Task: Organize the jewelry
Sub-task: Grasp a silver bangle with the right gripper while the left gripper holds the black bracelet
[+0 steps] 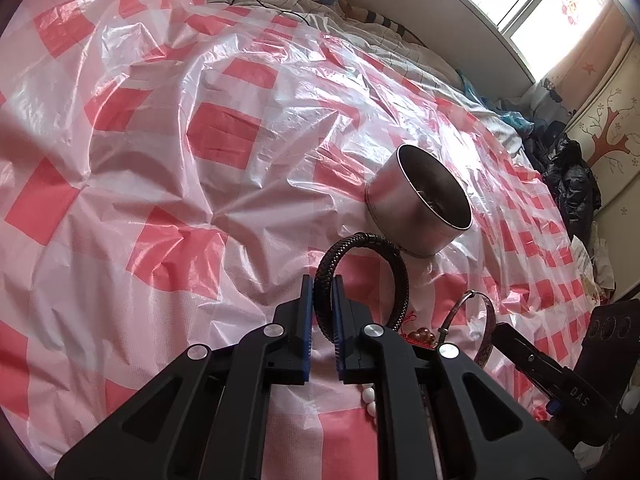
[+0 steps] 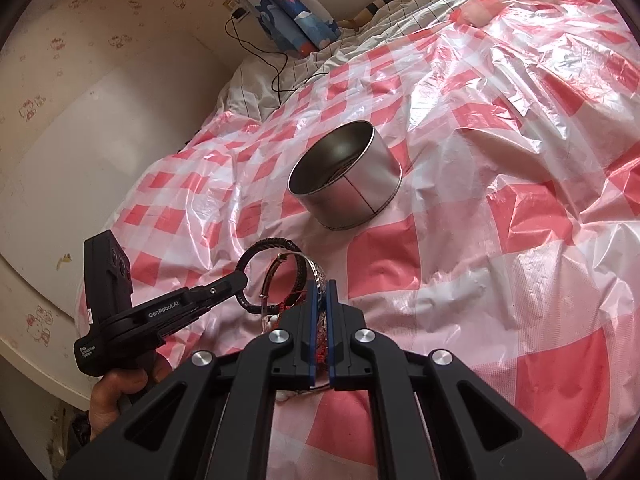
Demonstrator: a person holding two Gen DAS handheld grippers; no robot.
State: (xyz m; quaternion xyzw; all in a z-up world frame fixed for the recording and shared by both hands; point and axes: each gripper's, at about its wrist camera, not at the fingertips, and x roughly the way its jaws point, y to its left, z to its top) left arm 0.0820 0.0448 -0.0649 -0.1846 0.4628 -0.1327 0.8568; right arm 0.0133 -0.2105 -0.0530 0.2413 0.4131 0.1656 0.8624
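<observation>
The left hand-held gripper [image 1: 322, 280] is clenched on a dark braided leather bracelet [image 1: 376, 256], its blue pads [image 1: 306, 312] pinching one side of the loop so the ring stands up above the bed. From the right wrist view the same bracelet [image 2: 276, 245] hangs at the tip of the left hand-held gripper [image 2: 236, 280], whose black body is held by a hand [image 2: 120, 396] at the lower left.

The right hand-held gripper [image 2: 320, 286] is closed on a patterned silver bangle [image 2: 316, 276], with the band squeezed between its blue pads [image 2: 310, 320]. In the left wrist view that bangle [image 1: 486, 332] arcs up just beside the braided bracelet, with the right hand-held gripper [image 1: 500, 330] reaching in from the right edge. The two bracelets overlap in the right wrist view; whether they touch cannot be told.

Beneath the grippers lie a few more pieces: a red cord with amber beads [image 1: 420, 336] and a string of white beads [image 1: 370, 398], partly hidden by the gripper frame.

Farther out, a round metal tin [image 1: 416, 204] sits open on the bed, tilted on the soft covering, with something dark and thin inside it that is too dim to identify. The tin [image 2: 348, 176] is well apart from both grippers. Everything rests on a crinkled red-and-white checked plastic sheet [image 1: 200, 132] spread over the bed. A black cable [image 2: 276, 68] trails across the white bedding by the wall.
</observation>
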